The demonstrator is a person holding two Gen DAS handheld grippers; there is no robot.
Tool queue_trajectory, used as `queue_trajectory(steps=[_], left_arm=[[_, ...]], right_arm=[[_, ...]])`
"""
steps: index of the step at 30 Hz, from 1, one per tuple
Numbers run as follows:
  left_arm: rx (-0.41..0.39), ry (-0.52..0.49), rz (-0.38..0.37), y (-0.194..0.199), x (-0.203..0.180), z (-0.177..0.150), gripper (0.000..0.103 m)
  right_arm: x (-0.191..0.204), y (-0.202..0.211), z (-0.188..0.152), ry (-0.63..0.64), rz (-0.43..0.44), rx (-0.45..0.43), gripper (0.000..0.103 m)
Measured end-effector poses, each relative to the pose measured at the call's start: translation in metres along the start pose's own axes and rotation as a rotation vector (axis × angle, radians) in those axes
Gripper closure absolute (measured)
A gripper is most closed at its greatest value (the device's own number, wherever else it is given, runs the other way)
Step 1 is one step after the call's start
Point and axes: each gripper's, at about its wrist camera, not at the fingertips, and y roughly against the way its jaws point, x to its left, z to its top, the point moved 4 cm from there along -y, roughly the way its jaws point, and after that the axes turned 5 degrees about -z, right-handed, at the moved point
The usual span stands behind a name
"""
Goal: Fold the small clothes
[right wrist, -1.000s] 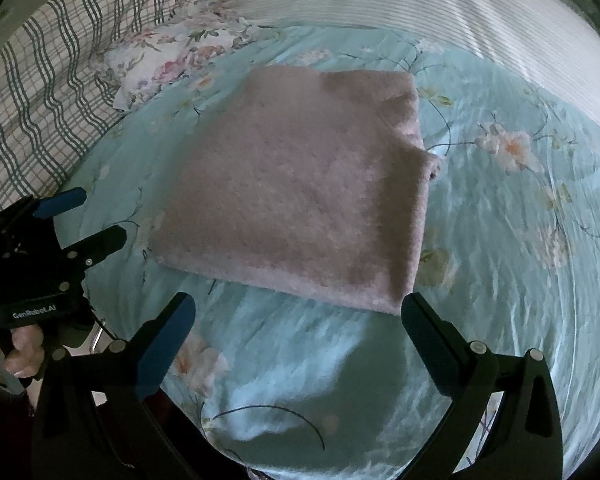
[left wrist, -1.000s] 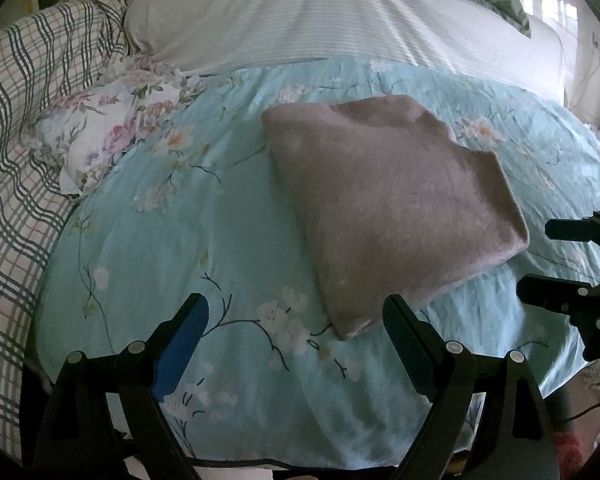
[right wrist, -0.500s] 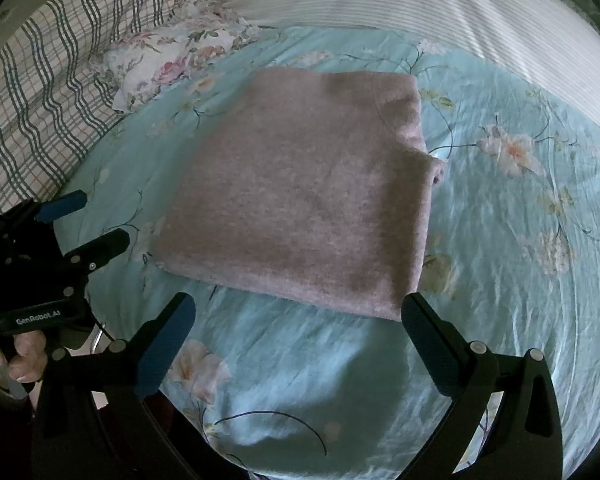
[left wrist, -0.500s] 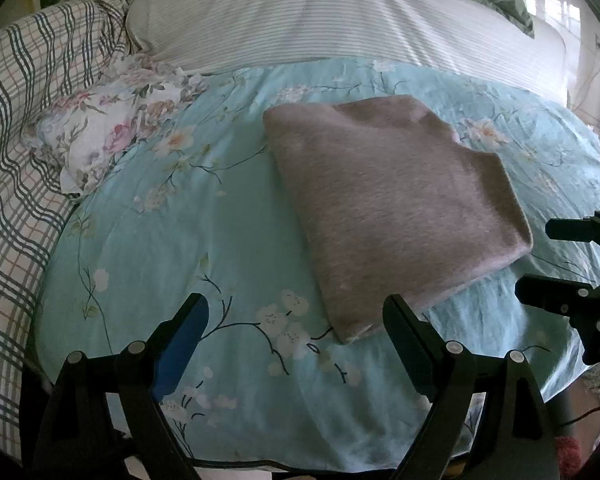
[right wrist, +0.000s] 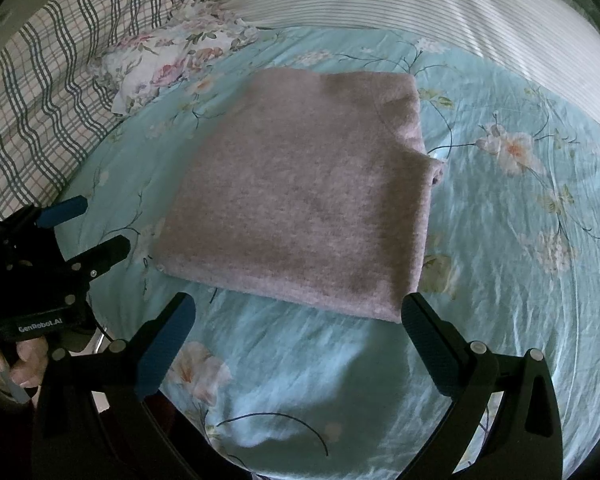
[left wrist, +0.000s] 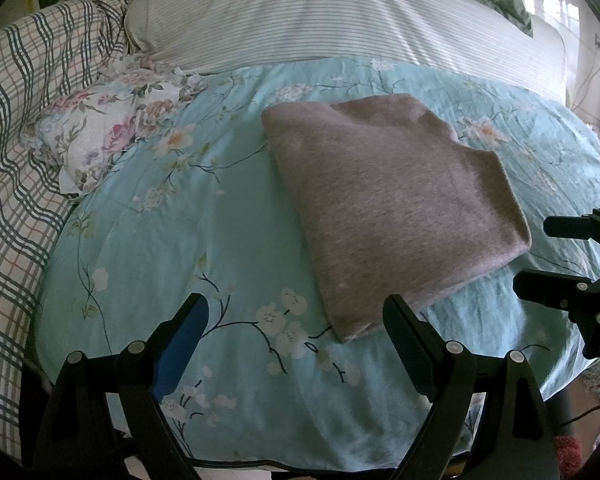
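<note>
A bed [left wrist: 228, 216] fills both views, spread with a turquoise cover printed with white blossoms; behind it lie a long white striped bolster [left wrist: 340, 16] and, along the left edge, a plaid blanket [left wrist: 16, 112]. Just inside that edge sits a small floral pillow [left wrist: 100, 128]. Toward the middle of the bed, a little nearer its front edge, lies the grey knit garment [right wrist: 300, 192], already folded into a flat, thick rectangle with a small bit of fabric poking out at its right side. The left hand-held gripper [left wrist: 296, 320] hovers over the front edge of the bed with its jaws wide apart and nothing between them, its right finger just before the garment's near corner. The right hand-held gripper [right wrist: 300, 316] is likewise spread wide and empty, in front of the garment's near edge. Judging by this, the folding of this piece looks essentially finished; at most a tuck of the stray bit remains.
</note>
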Motion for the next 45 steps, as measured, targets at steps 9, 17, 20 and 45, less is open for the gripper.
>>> queue_trajectory(steps=[9,17,20,45], left_arm=[[-0.001,0.0,-0.003,0.0,-0.002,0.0,0.013],[-0.005,-0.003,-0.008,0.0,-0.004,0.001,0.014],[-0.008,-0.003,-0.01,0.001,-0.005,0.001,0.013],[-0.033,-0.011,-0.015,0.013,-0.005,0.0,0.013]], right_arm=[[0.002,0.002,0.0,-0.006,0.002,-0.003,0.0],[0.006,0.003,0.0,-0.006,0.003,-0.006,0.0],[0.007,0.004,0.0,-0.007,0.004,-0.006,0.0],[0.017,0.011,-0.005,-0.008,-0.001,-0.019,0.0]])
